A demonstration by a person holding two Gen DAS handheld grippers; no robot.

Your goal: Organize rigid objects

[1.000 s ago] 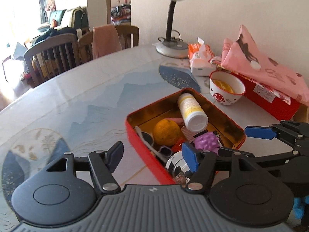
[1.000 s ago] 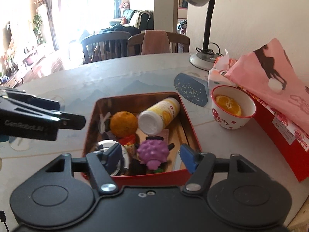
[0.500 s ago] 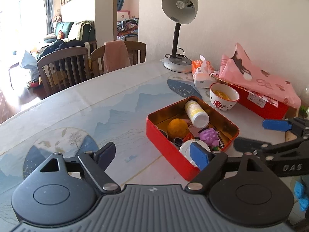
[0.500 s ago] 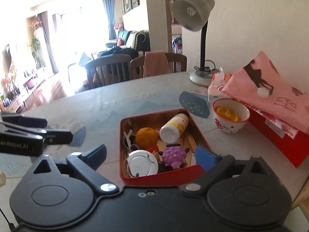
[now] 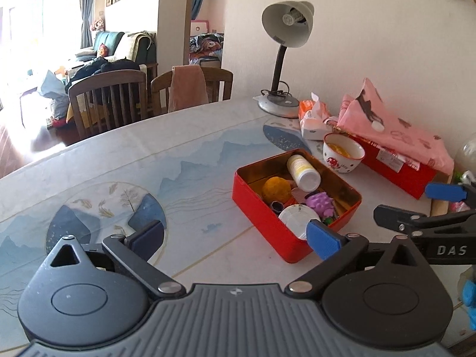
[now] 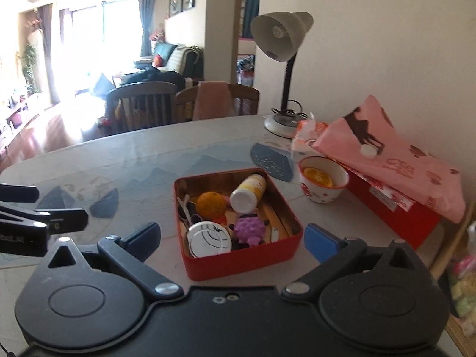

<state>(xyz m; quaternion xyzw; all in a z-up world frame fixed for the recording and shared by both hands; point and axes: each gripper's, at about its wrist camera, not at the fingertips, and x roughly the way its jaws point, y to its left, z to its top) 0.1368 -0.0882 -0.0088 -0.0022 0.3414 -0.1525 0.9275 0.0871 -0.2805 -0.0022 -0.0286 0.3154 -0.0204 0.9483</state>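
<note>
Left gripper [image 5: 235, 238] and right gripper [image 6: 232, 238]: jaws have just been opening, now spread wide, nothing between them. Beyond both, apart from the jaws, the red tin [image 6: 238, 260] of small items rests on the desk [image 5: 125, 160].

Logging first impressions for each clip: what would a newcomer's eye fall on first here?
The red tin in the middle of the table, crammed with an orange, a white bottle, a purple spiky ball and a round white lid. Next, the grey desk lamp by the wall and the pink cloth over a red box at the right. Both hand-held grippers, left and right, stand open and empty.
</note>
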